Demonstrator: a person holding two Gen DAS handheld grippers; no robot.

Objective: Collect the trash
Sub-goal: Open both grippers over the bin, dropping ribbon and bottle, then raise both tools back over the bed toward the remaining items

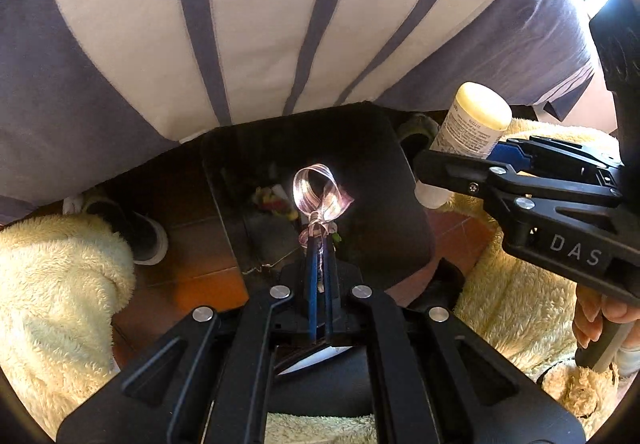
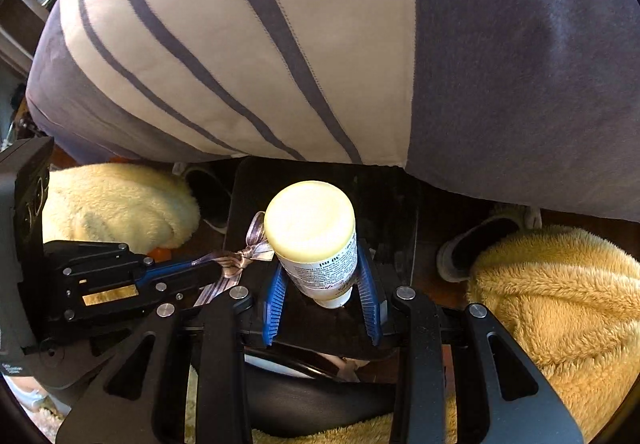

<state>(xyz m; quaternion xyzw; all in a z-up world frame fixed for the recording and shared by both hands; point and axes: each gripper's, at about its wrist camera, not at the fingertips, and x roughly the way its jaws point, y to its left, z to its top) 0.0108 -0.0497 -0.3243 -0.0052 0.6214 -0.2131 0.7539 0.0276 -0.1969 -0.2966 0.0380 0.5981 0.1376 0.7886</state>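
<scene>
My left gripper (image 1: pixel 319 244) is shut on a pink ribbon bow (image 1: pixel 320 196) and holds it over the open black bin (image 1: pixel 404 212); some colourful trash (image 1: pixel 274 202) lies inside. The ribbon also shows in the right wrist view (image 2: pixel 244 258), held by the left gripper (image 2: pixel 216 264). My right gripper (image 2: pixel 322 276) is shut on a small white bottle (image 2: pixel 316 240) with printed text, its pale yellow end pointing forward, above the bin (image 2: pixel 392 204). In the left wrist view the right gripper (image 1: pixel 460 160) holds the bottle (image 1: pixel 468 132) at the bin's right edge.
The person's striped grey and cream top (image 1: pixel 256 16) fills the upper view. Fluffy yellow fabric (image 1: pixel 52 284) covers the legs on both sides (image 2: pixel 560 304). Dark slippers (image 1: pixel 140 232) stand on the red tile floor (image 1: pixel 192 284) beside the bin.
</scene>
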